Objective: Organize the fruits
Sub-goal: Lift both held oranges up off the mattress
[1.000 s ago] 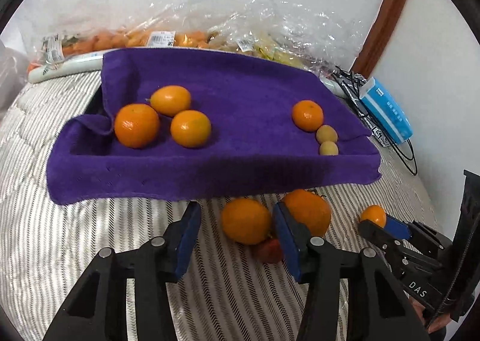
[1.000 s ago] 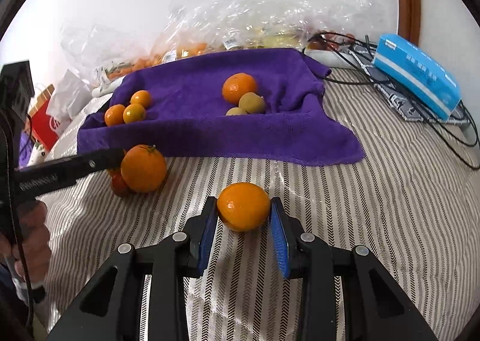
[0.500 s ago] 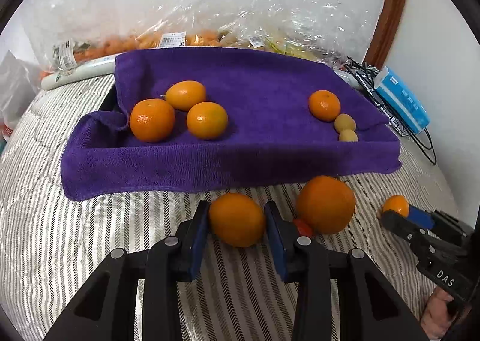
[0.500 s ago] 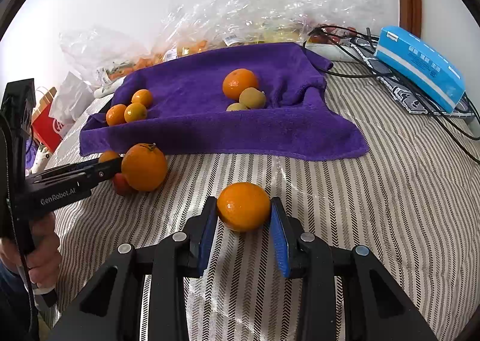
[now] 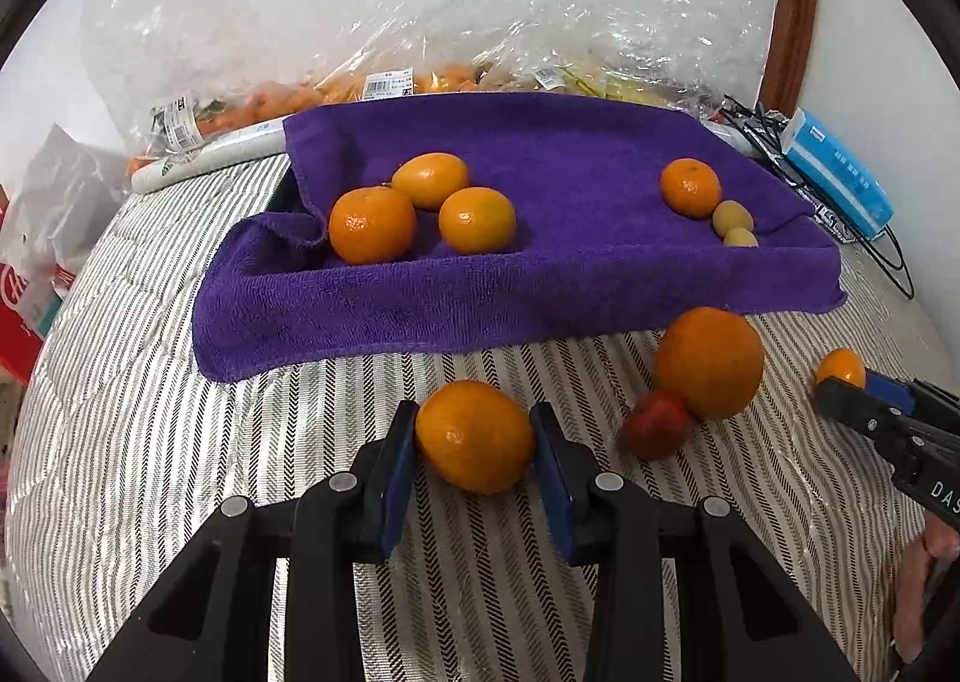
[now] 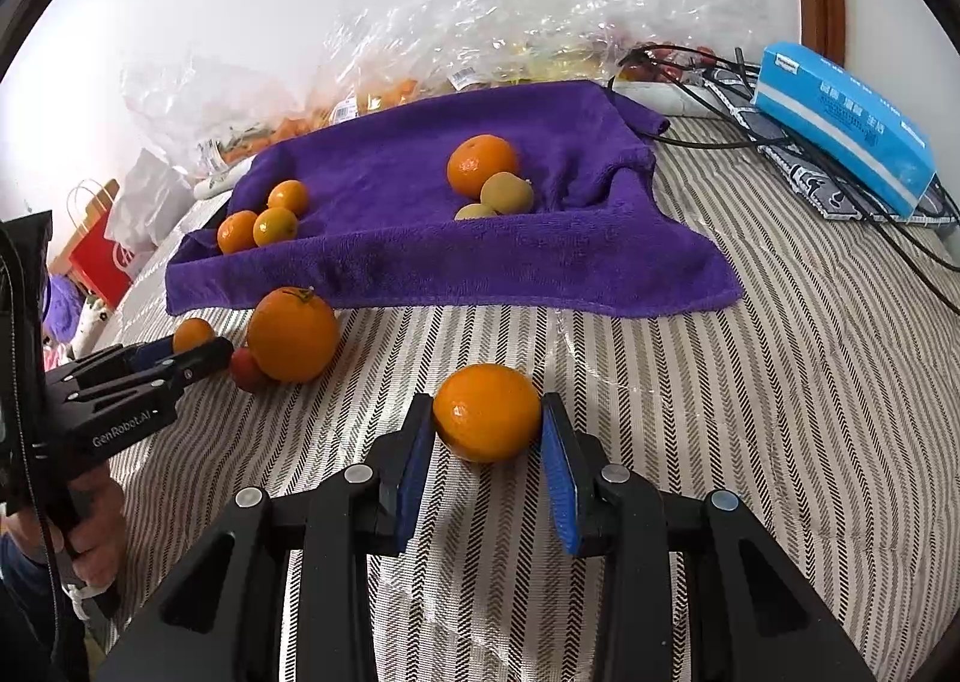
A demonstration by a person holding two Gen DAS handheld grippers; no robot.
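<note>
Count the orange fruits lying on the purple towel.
4. Three oranges cluster at the left end of the towel; the fourth orange lies near the right end, beside a small yellowish fruit. Folds could hide more.

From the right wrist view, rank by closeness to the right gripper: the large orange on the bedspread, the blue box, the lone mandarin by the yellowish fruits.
1. Large orange: left of the right gripper, on the striped bedspread.
2. Lone mandarin: ahead, on the purple towel.
3. Blue box: far right, on the cables.
</note>
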